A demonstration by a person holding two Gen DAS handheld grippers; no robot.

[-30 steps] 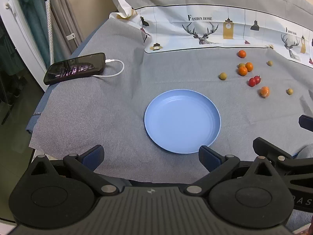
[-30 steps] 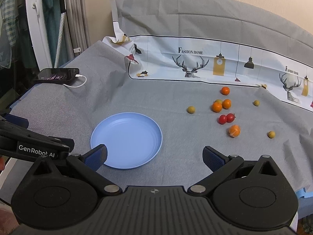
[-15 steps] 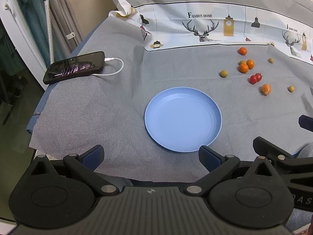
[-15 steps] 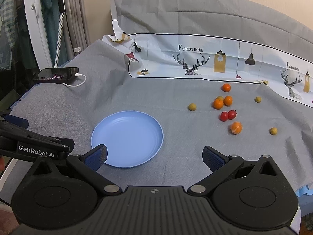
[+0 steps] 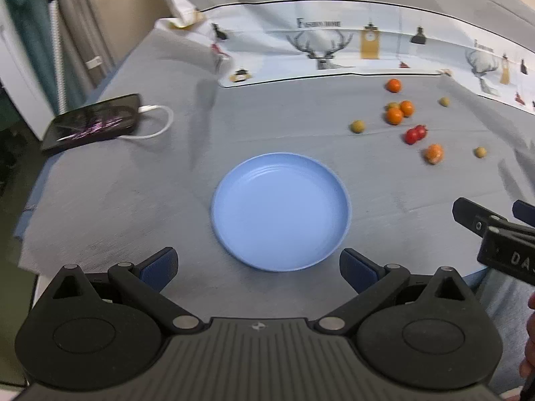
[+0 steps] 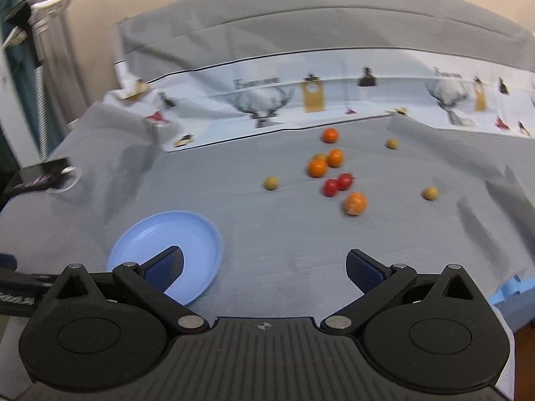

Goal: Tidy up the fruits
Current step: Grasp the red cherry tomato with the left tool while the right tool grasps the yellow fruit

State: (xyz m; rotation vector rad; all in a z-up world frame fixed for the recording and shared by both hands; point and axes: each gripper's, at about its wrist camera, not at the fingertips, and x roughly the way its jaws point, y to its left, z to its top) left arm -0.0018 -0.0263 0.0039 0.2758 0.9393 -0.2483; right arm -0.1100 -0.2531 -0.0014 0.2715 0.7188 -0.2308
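bare cloth [image 6: 287, 234] before tool, fruits [image 6: 337, 180] beyond

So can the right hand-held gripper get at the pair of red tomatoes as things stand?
Probably yes. The right hand-held gripper is open and empty, with bare grey cloth ahead. An orange fruit beside the red tomatoes may crowd the approach.

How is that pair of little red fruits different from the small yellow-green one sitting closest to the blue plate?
Colour: the red fruits are deep red; the yellow-green fruit is dull olive-yellow.
Grouping: the red fruits lie touching as a pair; the yellow-green fruit lies alone.
Position: the yellow-green fruit lies nearer the blue plate; the red fruits sit among the orange fruits.
Both are small, round, and rest on the grey cloth, outside the plate.
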